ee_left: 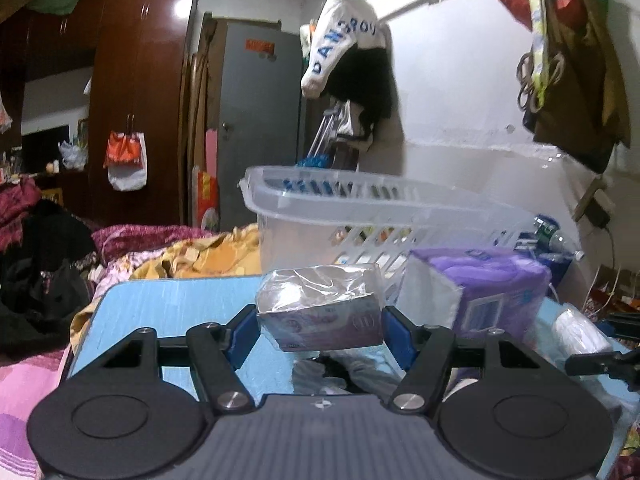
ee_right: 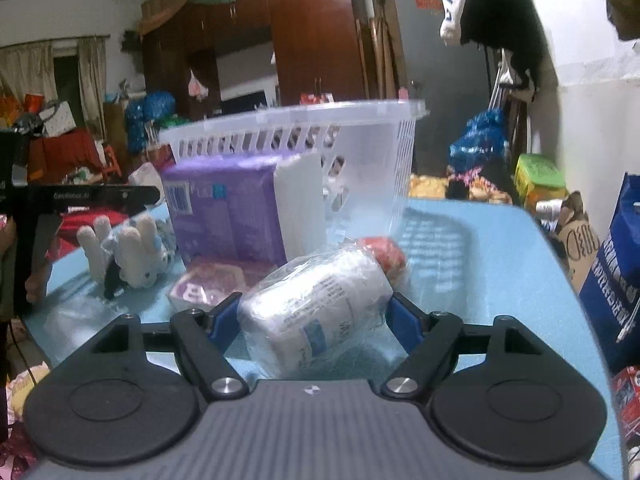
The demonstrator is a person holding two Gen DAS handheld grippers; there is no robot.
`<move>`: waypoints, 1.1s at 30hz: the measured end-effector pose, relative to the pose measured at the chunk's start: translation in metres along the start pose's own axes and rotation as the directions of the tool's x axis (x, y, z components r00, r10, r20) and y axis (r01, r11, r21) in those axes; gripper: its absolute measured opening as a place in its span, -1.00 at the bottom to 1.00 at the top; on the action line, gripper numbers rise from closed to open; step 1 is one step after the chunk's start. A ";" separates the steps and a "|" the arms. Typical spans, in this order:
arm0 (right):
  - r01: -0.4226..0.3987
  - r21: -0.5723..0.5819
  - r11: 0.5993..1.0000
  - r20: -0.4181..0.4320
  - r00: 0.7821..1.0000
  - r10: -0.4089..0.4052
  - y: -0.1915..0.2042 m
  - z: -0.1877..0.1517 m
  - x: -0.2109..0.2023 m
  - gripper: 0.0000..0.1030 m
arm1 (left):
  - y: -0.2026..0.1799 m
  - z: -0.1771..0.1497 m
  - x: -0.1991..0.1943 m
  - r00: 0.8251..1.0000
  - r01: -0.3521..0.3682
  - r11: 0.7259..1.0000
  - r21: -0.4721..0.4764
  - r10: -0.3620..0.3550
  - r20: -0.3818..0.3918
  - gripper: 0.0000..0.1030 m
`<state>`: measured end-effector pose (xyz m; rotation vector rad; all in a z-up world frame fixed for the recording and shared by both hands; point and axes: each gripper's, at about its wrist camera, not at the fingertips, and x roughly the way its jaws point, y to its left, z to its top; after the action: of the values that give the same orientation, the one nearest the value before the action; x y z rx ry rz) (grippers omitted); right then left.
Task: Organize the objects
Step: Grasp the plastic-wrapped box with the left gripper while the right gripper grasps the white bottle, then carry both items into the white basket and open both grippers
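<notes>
In the left wrist view my left gripper [ee_left: 320, 322] is shut on a small box wrapped in clear plastic [ee_left: 320, 300], held just above the blue table [ee_left: 180, 312]. A clear slotted basket [ee_left: 360, 204] stands behind it, with a purple tissue pack [ee_left: 480, 292] leaning beside it. In the right wrist view my right gripper [ee_right: 312, 316] is shut on a white bottle with a red cap [ee_right: 320, 300], bagged in plastic and lying on the table [ee_right: 480, 264]. The basket [ee_right: 372, 152] and purple pack [ee_right: 228, 208] stand right behind the bottle.
A white plush toy [ee_right: 128, 248] and a small flat purple packet [ee_right: 208, 284] lie left of the bottle. The left gripper's black body [ee_right: 80, 196] shows at the left edge. A blue bag [ee_right: 612, 272] stands off the table's right side. Bedding and clothes [ee_left: 180, 256] surround the table.
</notes>
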<state>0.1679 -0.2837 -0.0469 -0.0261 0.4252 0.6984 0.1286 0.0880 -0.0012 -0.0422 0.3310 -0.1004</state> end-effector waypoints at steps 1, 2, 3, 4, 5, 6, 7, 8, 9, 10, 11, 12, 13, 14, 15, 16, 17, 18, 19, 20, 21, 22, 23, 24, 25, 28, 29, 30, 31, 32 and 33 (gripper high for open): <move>0.000 -0.001 1.000 0.016 1.000 0.000 0.000 0.000 -0.003 0.53 | 0.000 0.000 -0.004 1.000 0.000 1.000 -0.003 0.000 0.015 0.34; 0.001 -0.004 1.000 0.033 0.999 -0.001 0.000 0.001 -0.006 0.53 | -0.001 0.000 -0.009 0.999 0.005 1.000 -0.007 -0.005 0.032 0.34; 0.002 -0.009 1.000 0.049 0.999 -0.002 0.000 0.001 -0.009 0.53 | -0.002 -0.001 -0.015 0.999 0.011 1.000 -0.011 -0.011 0.049 0.34; 0.001 -0.019 1.000 0.070 0.998 0.001 0.001 0.002 -0.012 0.53 | -0.003 -0.002 -0.022 0.997 0.015 1.000 -0.016 -0.014 0.071 0.34; -0.001 -0.032 0.999 0.094 0.996 0.004 0.002 0.001 -0.016 0.52 | -0.004 -0.002 -0.027 0.996 0.018 1.000 -0.016 -0.016 0.091 0.34; -0.001 -0.047 0.999 0.119 0.993 0.006 0.004 0.001 -0.020 0.52 | -0.006 -0.003 -0.034 0.994 0.021 1.000 -0.016 -0.019 0.111 0.34; 0.002 -0.066 0.998 0.144 0.990 0.007 0.006 0.000 -0.025 0.52 | -0.009 -0.003 -0.041 0.991 0.023 1.000 -0.015 -0.021 0.130 0.34; 0.007 -0.086 0.996 0.168 0.986 0.007 0.009 0.000 -0.029 0.52 | -0.012 -0.004 -0.048 0.988 0.023 1.000 -0.014 -0.021 0.151 0.34; 0.016 -0.109 0.994 0.196 0.981 0.005 0.012 0.000 -0.034 0.52 | -0.015 -0.003 -0.055 0.985 0.023 1.000 -0.010 -0.021 0.172 0.34; 0.030 -0.121 0.992 0.223 0.975 -0.002 0.015 0.001 -0.038 0.52 | -0.018 -0.002 -0.061 0.981 0.023 1.000 -0.004 -0.021 0.193 0.34; 0.044 -0.130 0.991 0.254 0.967 -0.010 0.017 0.004 -0.042 0.52 | -0.021 -0.001 -0.067 0.977 0.024 1.000 0.000 -0.023 0.214 0.34; 0.058 -0.148 0.987 0.279 0.960 -0.014 0.020 0.008 -0.046 0.52 | -0.023 0.001 -0.072 0.972 0.026 1.000 0.002 -0.026 0.232 0.34; 0.073 -0.168 0.983 0.301 0.953 -0.019 0.023 0.014 -0.049 0.52 | -0.026 0.003 -0.077 0.968 0.028 1.000 0.005 -0.028 0.250 0.34; 0.088 -0.181 0.980 0.319 0.947 -0.026 0.025 0.020 -0.052 0.52 | -0.029 0.006 -0.082 0.962 0.029 1.000 0.010 -0.030 0.270 0.34; 0.100 -0.188 0.977 0.336 0.941 -0.032 0.026 0.027 -0.055 0.52 | -0.032 0.010 -0.086 0.958 0.029 0.999 0.015 -0.032 0.285 0.34; 0.100 -0.197 0.975 0.348 0.937 -0.026 0.027 0.035 -0.057 0.52 | -0.034 0.013 -0.088 0.955 0.031 0.999 0.014 -0.034 0.296 0.34; 0.090 -0.207 0.974 0.357 0.934 -0.010 0.027 0.043 -0.059 0.52 | -0.035 0.019 -0.089 0.952 0.035 0.999 0.015 -0.038 0.302 0.34; 0.081 -0.216 0.973 0.361 0.933 0.002 0.028 0.050 -0.058 0.52 | -0.037 0.025 -0.089 0.952 0.038 0.999 0.015 -0.041 0.304 0.34; 0.075 -0.221 0.972 0.362 0.932 0.010 0.029 0.058 -0.059 0.52 | -0.038 0.033 -0.089 0.951 0.040 0.999 0.016 -0.043 0.305 0.34; 0.068 -0.223 0.972 0.359 0.933 0.017 0.029 0.068 -0.058 0.52 | -0.040 0.043 -0.085 0.953 0.042 0.999 0.019 -0.045 0.300 0.34; 0.056 -0.223 0.973 0.352 0.936 0.027 0.029 0.079 -0.055 0.52 | -0.042 0.055 -0.079 0.955 0.040 0.999 0.019 -0.043 0.294 0.34; 0.037 -0.227 0.973 0.336 0.941 0.042 0.030 0.093 -0.049 0.52 | -0.044 0.063 -0.075 0.957 0.038 0.999 0.019 -0.041 0.286 0.34; 0.025 -0.233 0.972 0.316 0.947 0.051 0.031 0.105 -0.041 0.52 | -0.045 0.076 -0.064 0.963 0.035 0.999 0.018 -0.039 0.266 0.34; 0.018 -0.235 0.972 0.284 0.958 0.051 0.033 0.119 -0.029 0.52 | -0.047 0.086 -0.054 0.970 0.032 0.999 0.011 -0.034 0.239 0.34; 0.010 -0.240 0.971 0.235 0.971 0.048 0.036 0.134 -0.012 0.52 | -0.048 0.097 -0.039 0.980 0.026 1.000 0.005 -0.026 0.200 0.34; 0.030 -0.253 0.967 0.115 0.993 -0.001 0.042 0.163 0.036 0.52 | -0.048 0.126 0.021 0.999 -0.018 1.000 -0.013 0.019 0.043 0.34; 0.045 -0.264 0.964 0.076 0.997 -0.026 0.043 0.171 0.054 0.52 | -0.046 0.132 0.040 1.000 -0.024 1.000 -0.020 0.024 -0.015 0.34; 0.049 -0.273 0.961 0.023 0.999 -0.044 0.042 0.179 0.074 0.52 | -0.042 0.136 0.057 0.998 -0.028 0.999 -0.033 0.026 -0.064 0.34; 0.045 -0.271 0.962 -0.020 0.998 -0.052 0.039 0.183 0.089 0.52 | -0.040 0.140 0.074 0.993 -0.031 0.999 -0.038 0.026 -0.115 0.34; 0.034 -0.271 0.962 -0.066 0.996 -0.053 0.037 0.187 0.105 0.52 | -0.037 0.142 0.090 0.986 -0.040 0.999 -0.034 0.033 -0.162 0.34; 0.032 -0.266 0.963 -0.108 0.992 -0.062 0.034 0.190 0.119 0.52 | -0.036 0.143 0.101 0.979 -0.052 0.998 -0.034 0.044 -0.197 0.34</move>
<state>0.2983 -0.1527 0.0846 -0.3295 0.4381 0.7050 0.2666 0.0456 0.1034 -0.0626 0.5308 -0.0500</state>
